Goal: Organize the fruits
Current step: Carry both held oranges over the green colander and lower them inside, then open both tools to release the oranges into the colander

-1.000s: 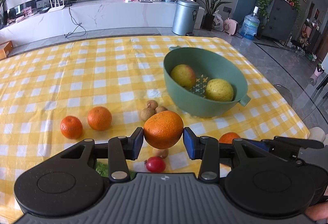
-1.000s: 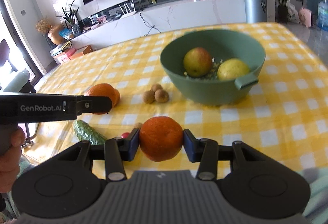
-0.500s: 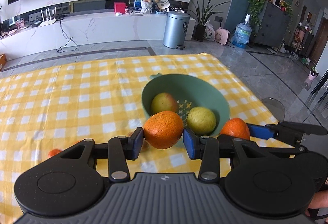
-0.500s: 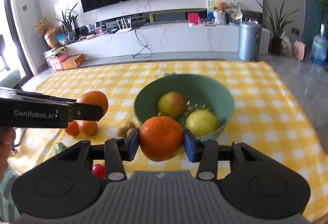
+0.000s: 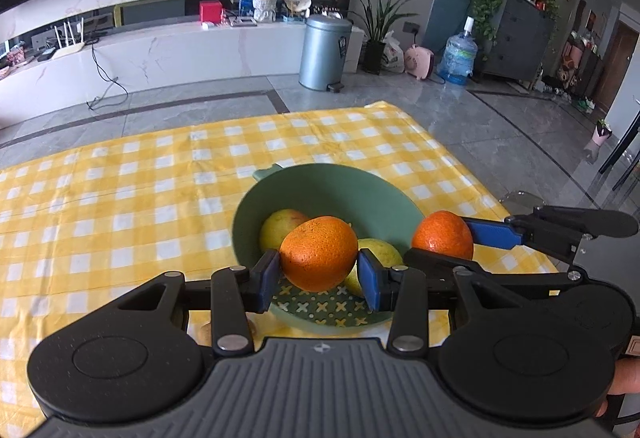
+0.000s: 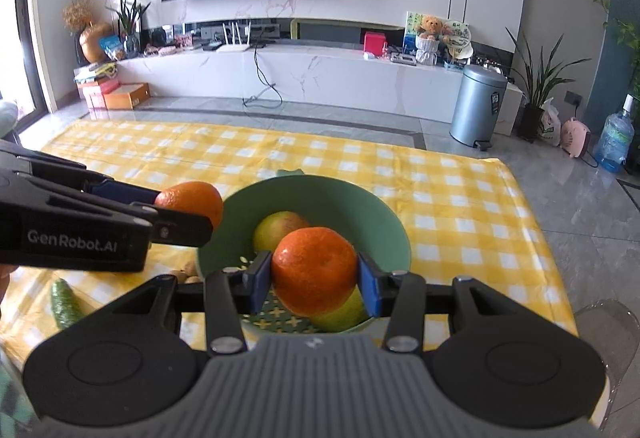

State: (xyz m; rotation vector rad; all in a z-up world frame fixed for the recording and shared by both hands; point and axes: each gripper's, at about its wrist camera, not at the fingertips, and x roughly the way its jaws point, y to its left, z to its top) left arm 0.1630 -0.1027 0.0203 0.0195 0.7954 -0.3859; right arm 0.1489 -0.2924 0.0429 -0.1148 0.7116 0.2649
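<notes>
At the far left of the right wrist view, a cucumber [image 6: 63, 304] lies on the yellow checked tablecloth [image 6: 460, 205], and a few small brown fruits [image 6: 186, 274] sit just beside the near left wall of the green bowl [image 6: 384, 222]. Next to the right comes the left gripper [image 5: 319, 276], clamped on an orange [image 5: 319, 253]; in its own view both blue pads press the orange's sides and the fruit hangs over the bowl's near half. From the right wrist view this same orange shows beside the bowl's left rim, so it may be only partly over the opening.

Inside the bowl lie two yellow-green apples [image 5: 286, 228], with a patterned, perforated bottom showing between them. Further right, the right gripper [image 6: 315, 280] is closed on a second orange [image 6: 315, 270], which hangs above the bowl's near right part, over one of the apples.

The step in hand looks like the delivery of both oranges to the bowl. I judge the next move calls for lowering each gripper until its orange is inside the walls, aiming for bare floor rather than the top of an apple, then parting the pads. The two grippers are near each other, so letting go one at a time would lessen the chance of a knock. The brown fruits would remain to be sorted afterwards.
</notes>
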